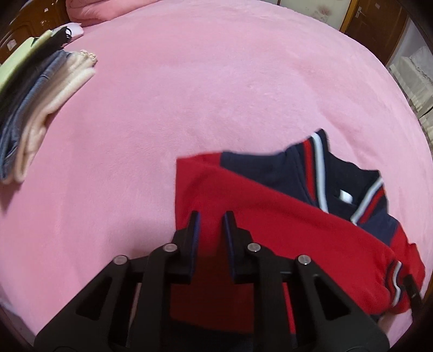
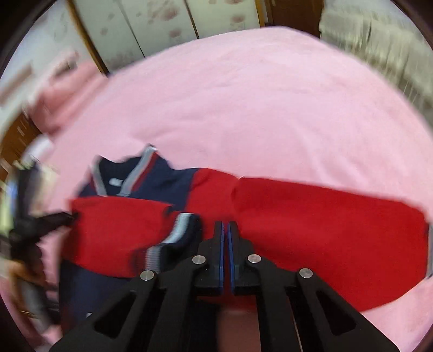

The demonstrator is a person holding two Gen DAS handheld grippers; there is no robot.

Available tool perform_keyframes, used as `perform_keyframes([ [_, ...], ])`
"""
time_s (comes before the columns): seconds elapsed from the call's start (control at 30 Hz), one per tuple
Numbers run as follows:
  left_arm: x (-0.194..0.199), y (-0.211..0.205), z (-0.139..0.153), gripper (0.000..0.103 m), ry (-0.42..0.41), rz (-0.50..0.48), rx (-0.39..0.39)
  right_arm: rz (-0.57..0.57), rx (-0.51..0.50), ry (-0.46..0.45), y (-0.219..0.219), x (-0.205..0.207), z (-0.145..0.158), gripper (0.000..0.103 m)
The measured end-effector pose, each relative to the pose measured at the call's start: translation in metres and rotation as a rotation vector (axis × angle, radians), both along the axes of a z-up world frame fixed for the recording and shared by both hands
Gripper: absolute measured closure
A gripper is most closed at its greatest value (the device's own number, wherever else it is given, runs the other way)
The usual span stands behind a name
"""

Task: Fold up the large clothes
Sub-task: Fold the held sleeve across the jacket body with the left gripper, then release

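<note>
A red and navy sweater with white-striped collar lies on the pink bed cover. One red sleeve is folded across its front, its striped cuff at the right. My left gripper is open just above the sweater's left edge, with nothing between its jaws. In the right wrist view the sweater spreads across the bed, the striped cuff just left of my right gripper. The right jaws stand almost together, and red cloth shows below them. This view is blurred by motion.
A stack of folded clothes in blue, cream and green lies at the bed's left edge. A pink pillow sits at the far left corner. Wardrobe doors stand behind the bed. The other gripper shows blurred at the left.
</note>
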State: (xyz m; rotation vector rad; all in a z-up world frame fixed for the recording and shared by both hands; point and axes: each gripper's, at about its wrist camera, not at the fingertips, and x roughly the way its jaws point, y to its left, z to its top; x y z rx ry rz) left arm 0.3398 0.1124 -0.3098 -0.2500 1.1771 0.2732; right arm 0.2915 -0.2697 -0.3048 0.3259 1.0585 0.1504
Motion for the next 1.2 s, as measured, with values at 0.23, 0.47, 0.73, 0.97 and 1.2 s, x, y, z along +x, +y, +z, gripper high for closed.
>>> perform_keyframes([
  [0.23, -0.041, -0.010, 0.011, 0.086, 0.069, -0.025, -0.137, 0.194, 0.116, -0.137, 0.073, -0.004, 0.021, 0.100],
  [0.47, -0.057, -0.003, 0.000, 0.086, 0.103, -0.062, -0.111, 0.278, 0.055, -0.012, 0.127, 0.009, 0.008, 0.100],
  [0.73, -0.069, 0.016, 0.008, 0.087, 0.094, -0.002, -0.132, -0.045, 0.107, 0.091, 0.049, -0.012, -0.021, 0.100],
  [0.97, -0.084, -0.005, 0.032, 0.086, 0.128, -0.009, -0.054, -0.181, 0.175, 0.127, -0.012, -0.035, -0.027, 0.099],
  [1.2, -0.117, -0.036, 0.063, 0.086, 0.189, -0.041, -0.016, -0.159, 0.219, 0.182, -0.005, -0.049, 0.014, 0.097],
])
